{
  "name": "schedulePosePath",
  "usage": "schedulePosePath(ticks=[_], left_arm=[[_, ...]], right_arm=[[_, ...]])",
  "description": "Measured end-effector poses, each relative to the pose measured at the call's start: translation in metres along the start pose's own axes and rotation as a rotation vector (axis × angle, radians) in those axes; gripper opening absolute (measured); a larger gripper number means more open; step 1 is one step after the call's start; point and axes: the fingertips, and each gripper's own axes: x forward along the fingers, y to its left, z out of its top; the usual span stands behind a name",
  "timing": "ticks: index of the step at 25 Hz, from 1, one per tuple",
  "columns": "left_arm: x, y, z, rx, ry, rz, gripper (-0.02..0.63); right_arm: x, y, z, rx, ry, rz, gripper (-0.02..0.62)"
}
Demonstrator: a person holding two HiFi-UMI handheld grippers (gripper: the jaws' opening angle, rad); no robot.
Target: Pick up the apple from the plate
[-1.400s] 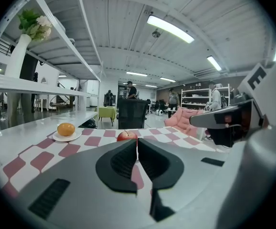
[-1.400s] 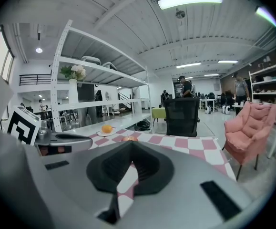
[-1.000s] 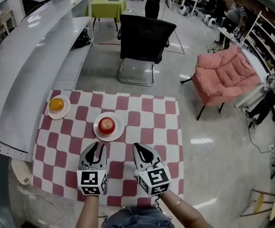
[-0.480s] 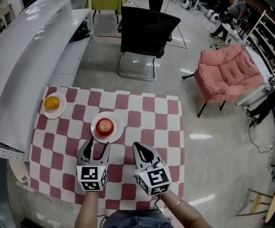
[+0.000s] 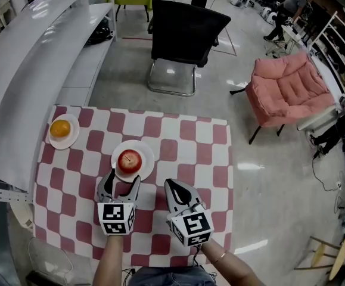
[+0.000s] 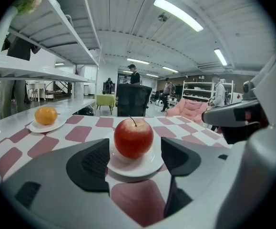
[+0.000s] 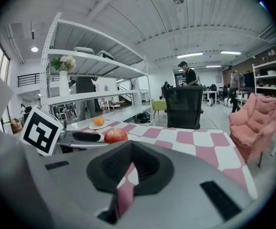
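A red apple (image 5: 130,159) sits on a small white plate (image 5: 146,154) on the red-and-white checked table (image 5: 187,145). My left gripper (image 5: 123,181) is just short of the plate's near rim, and its jaws are opening. In the left gripper view the apple (image 6: 133,137) stands on the plate (image 6: 146,168) straight ahead of the left gripper (image 6: 135,159), beyond its tips; nothing is between the pads. My right gripper (image 5: 176,187) hovers to the right of the plate, shut and empty. The right gripper view shows its jaws (image 7: 130,164) together, with the apple (image 7: 116,135) off to the left.
An orange (image 5: 59,128) lies on a second small plate (image 5: 72,137) at the table's far left. A long white shelf unit (image 5: 17,76) runs along the left. A black chair (image 5: 187,31) stands beyond the table and a pink armchair (image 5: 285,91) to the right.
My left gripper has moved forward and down toward the plate, and its jaws have spread apart. The right gripper has crept forward a little and stays shut.
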Motion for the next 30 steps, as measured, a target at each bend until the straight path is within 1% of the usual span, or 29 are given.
schedulePosePath(ticks=[4,10,18,30], left_arm=[[0.012,0.003,-0.002,0.009,0.016,0.006,0.35],[0.028,0.004,-0.004,0.053,0.039,0.011,0.383],[0.047,0.002,0.002,0.099,0.05,-0.004,0.388],[0.064,0.003,0.008,0.12,0.059,-0.005,0.387]], right_arm=[[0.006,-0.004,-0.003,0.009,0.01,0.0,0.009],[0.014,-0.008,-0.011,0.022,0.03,0.003,0.009],[0.023,-0.011,-0.016,0.029,0.045,0.007,0.009],[0.026,-0.019,-0.022,0.04,0.065,-0.01,0.009]])
